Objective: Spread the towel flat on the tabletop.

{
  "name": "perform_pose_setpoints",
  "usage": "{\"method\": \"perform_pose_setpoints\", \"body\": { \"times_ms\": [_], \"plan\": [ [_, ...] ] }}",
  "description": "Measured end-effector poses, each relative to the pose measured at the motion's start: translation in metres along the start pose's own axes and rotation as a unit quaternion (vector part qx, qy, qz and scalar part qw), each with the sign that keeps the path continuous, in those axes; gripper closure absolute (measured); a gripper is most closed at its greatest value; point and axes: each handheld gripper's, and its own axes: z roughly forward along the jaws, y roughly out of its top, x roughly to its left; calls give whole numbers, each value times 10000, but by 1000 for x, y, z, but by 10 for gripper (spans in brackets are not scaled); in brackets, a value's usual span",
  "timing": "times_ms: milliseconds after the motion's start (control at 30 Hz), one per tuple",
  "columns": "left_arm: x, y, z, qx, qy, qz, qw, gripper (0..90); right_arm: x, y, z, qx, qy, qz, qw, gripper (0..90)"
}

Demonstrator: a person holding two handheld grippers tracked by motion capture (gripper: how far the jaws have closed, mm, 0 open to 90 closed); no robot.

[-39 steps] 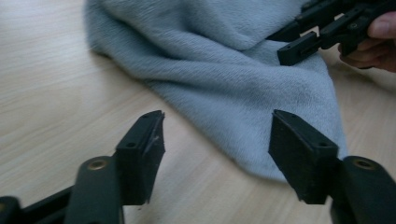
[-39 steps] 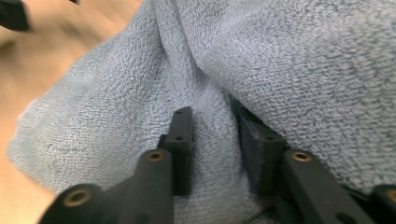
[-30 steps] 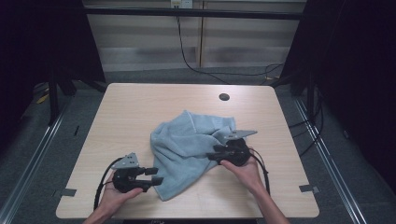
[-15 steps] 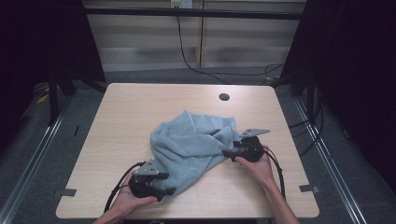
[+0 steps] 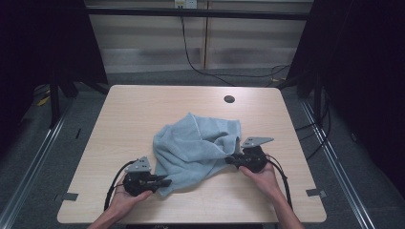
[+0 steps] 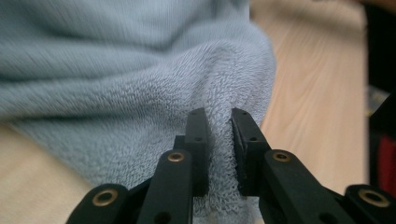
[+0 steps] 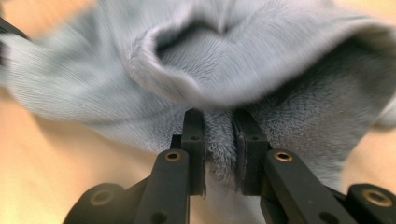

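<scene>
A light blue towel (image 5: pixel 198 145) lies crumpled on the middle of the wooden table (image 5: pixel 143 109). My left gripper (image 5: pixel 165 181) is at the towel's near left corner, and its jaws have just been closing. In the left gripper view they pinch a fold of the towel (image 6: pixel 140 93) between the pads. My right gripper (image 5: pixel 230 160) is at the towel's right edge, and its jaws have also just been closing. The right gripper view shows a bunched fold of the towel (image 7: pixel 224 60) clamped between its jaws.
A round cable hole (image 5: pixel 229 99) sits near the table's far edge. Cables trail from both grippers toward the near edge. Dark floor and metal rails flank the table on both sides.
Both grippers shifted along the towel and now grip it, the left at the near corner and the right at the right edge. The towel is pulled a little wider between them.
</scene>
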Motion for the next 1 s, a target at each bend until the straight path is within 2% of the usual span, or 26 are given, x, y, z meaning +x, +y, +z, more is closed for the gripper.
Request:
{"method": "perform_pose_setpoints", "body": {
  "times_ms": [100,167,233,367,467,533,600,633,700,733,767,800,867,900,967,1000],
  "plan": [
    [-5,14,-20,-498,-69,5,9987,792,7,18,-27,-561,122,-8,9983,782],
    [-7,23,-31,-772,-149,12,9969,792,11,29,-40,-832,149,-42,9964,786],
    [-11,35,-44,-1038,-110,48,9945,793,15,42,-55,-1137,135,-80,9934,789],
    [-16,64,-74,-1650,-134,173,9860,795,23,76,-84,-1730,156,-232,9845,795],
    [-19,89,-97,-2045,-126,298,9783,796,27,102,-103,-2125,183,-361,9763,796],
    [-20,105,-111,-2259,-100,395,9733,797,29,120,-111,-2286,137,-457,9724,796],
    [-15,120,-123,-2483,-86,396,9678,798,31,138,-114,-2421,111,-561,9686,796],
    [-10,127,-126,-2610,-19,329,9648,798,31,147,-113,-2445,85,-579,9679,795],
    [5,136,-129,-2652,411,250,9630,797,25,162,-106,-2472,78,-539,9674,795],
    [18,137,-126,-2629,562,67,9632,796,20,168,-99,-2438,26,-533,9683,793],
    [33,136,-120,-2619,617,-258,9628,793,14,172,-90,-2397,-6,-476,9697,790],
    [47,133,-112,-2507,739,-446,9642,792,7,174,-78,-2345,42,-367,9714,786],
    [73,121,-93,-2257,942,-724,9669,789,-8,174,-52,-2067,-22,-289,9780,765],
    [86,112,-84,-2192,941,-993,9661,786,-15,172,-39,-1917,-71,-213,9812,748],
    [106,95,-68,-1973,978,-1312,9666,778,-27,163,-14,-1658,-84,-13,9861,700],
    [114,87,-62,-1865,1026,-1493,9656,767,-30,157,-4,-1554,-120,34,9878,669]
  ]
}}
